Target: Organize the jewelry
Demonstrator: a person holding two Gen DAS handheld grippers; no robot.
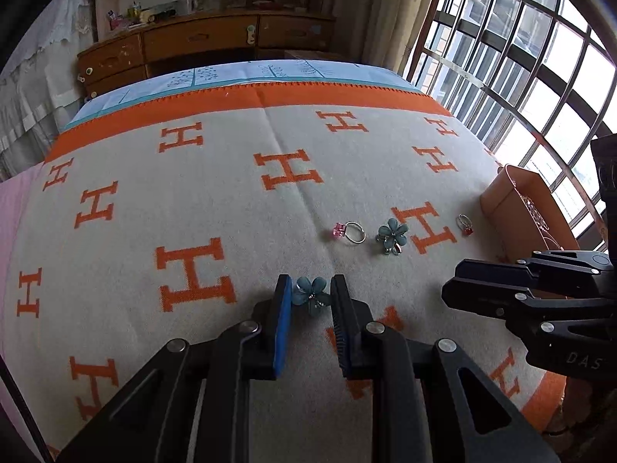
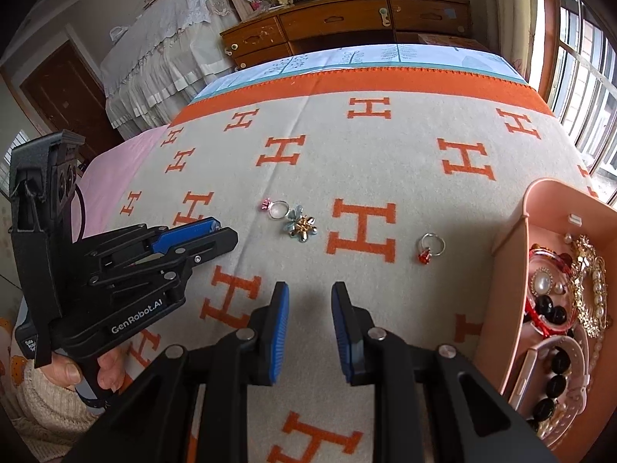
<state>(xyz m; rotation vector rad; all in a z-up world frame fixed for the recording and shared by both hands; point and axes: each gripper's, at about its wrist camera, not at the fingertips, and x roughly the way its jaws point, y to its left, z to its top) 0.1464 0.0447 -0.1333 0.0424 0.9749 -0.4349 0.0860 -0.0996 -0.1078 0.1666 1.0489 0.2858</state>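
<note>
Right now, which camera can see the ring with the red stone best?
The right wrist view. There the red-stone ring lies in open sight on the blanket beside the pink box, band and stone both clear. The left wrist view shows it too, but small, far off to the right.
</note>
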